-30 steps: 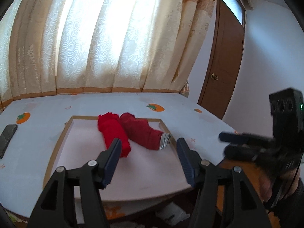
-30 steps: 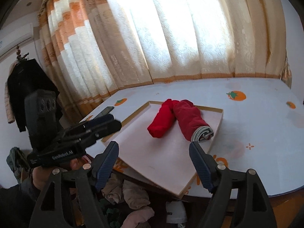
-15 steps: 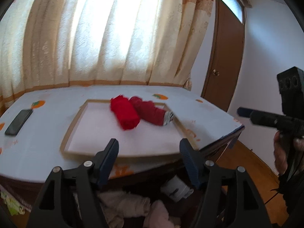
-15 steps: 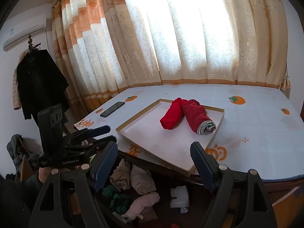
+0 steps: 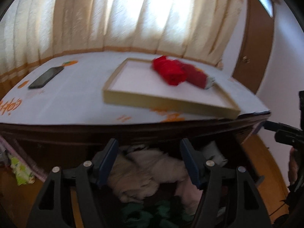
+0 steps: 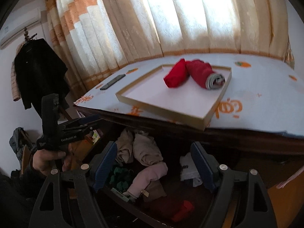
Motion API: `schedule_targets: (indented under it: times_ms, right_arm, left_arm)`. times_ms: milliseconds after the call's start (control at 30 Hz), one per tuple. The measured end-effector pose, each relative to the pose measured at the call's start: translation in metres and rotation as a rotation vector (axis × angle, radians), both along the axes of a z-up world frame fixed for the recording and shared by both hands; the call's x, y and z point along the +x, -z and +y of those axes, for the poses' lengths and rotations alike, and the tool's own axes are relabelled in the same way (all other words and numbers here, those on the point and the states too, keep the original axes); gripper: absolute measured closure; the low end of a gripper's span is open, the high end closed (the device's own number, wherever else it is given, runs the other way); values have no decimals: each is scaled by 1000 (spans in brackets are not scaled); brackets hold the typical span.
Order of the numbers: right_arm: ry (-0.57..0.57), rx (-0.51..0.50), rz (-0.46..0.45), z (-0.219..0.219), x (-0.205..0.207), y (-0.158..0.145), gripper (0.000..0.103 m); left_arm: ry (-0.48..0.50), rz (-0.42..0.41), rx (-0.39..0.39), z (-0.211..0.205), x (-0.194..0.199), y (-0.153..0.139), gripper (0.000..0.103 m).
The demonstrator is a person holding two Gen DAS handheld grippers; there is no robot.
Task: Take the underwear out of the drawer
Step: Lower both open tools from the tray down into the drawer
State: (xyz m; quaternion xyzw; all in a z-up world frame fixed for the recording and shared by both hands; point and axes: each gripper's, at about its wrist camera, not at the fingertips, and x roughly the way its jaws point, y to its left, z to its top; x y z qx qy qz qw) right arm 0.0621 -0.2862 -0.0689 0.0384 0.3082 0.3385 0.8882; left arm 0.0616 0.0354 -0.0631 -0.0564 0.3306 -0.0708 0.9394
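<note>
Underwear in the left wrist view appears as blurred beige and pale pink bundles heaped in the open drawer below the bench edge, with dark green fabric in front of them. No single long axis can be read from this blurred heap. The left tongs hang over the heap with jaws spread wide and nothing between them. On the bench, a shallow tray holds two rolled garments side by side and touching: a bright red roll and a darker red roll, both lying diagonally toward the right. A phone lies flat on the bench, well apart from the tray.

In the right wrist view, the drawer holds a beige bundle, a pink roll running diagonally from lower left to upper right, a green item, a white piece and a red piece. The right tongs are above these items, jaws apart, gripping nothing. The left tongs appear at the left, held in a hand; their jaw state cannot be judged from this angle. The tray overhangs the bench edge and carries the two red rolls, their near ends diverging. A dark coat hangs at the far left.
</note>
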Motion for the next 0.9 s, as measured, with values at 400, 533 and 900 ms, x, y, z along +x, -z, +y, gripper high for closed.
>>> schedule_targets:
  times_ms: [400, 533, 900]
  right_arm:
    - [-17, -96, 44, 23, 9, 49, 22]
    - [-12, -109, 51, 24, 11, 59, 22]
    - [-49, -107, 42, 34, 7, 70, 22]
  left_arm:
    - [-69, 224, -50, 15, 27, 56, 35]
    - [-75, 299, -44, 13, 34, 70, 35]
    - [-55, 421, 3, 5, 49, 89, 35]
